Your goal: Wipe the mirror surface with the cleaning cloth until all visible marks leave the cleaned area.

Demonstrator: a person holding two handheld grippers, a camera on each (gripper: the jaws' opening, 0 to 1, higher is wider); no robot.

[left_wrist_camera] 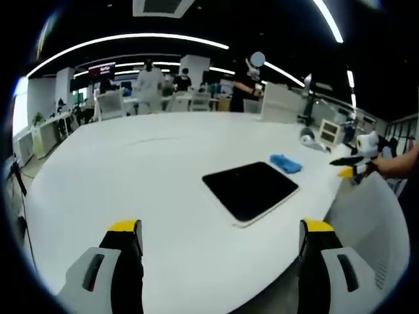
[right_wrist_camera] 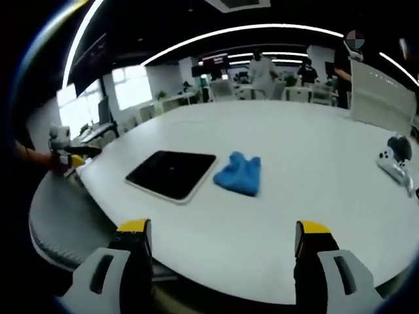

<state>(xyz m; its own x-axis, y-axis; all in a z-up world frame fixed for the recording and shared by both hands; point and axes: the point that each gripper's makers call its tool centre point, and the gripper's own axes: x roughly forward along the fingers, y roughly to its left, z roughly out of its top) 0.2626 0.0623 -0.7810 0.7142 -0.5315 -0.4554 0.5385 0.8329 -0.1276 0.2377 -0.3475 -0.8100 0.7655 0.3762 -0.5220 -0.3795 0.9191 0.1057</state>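
Observation:
The mirror (left_wrist_camera: 251,191) is a dark rectangular panel with a thin white frame, lying flat on the white table (left_wrist_camera: 150,176). A crumpled blue cleaning cloth (left_wrist_camera: 286,163) lies just beyond its far corner. In the right gripper view the cloth (right_wrist_camera: 239,174) sits right beside the mirror (right_wrist_camera: 171,174). My left gripper (left_wrist_camera: 221,227) is open and holds nothing, hovering over the table's near edge short of the mirror. My right gripper (right_wrist_camera: 222,226) is also open with nothing in it, back from the cloth. Each gripper shows in the other's view, the right one (left_wrist_camera: 353,167) and the left one (right_wrist_camera: 65,157).
A white game controller (right_wrist_camera: 393,163) and a dark round object (right_wrist_camera: 399,145) lie at the table's right. A white upright panel (left_wrist_camera: 281,103) stands at the far edge, with small devices (left_wrist_camera: 327,134) near it. Several people stand at desks behind.

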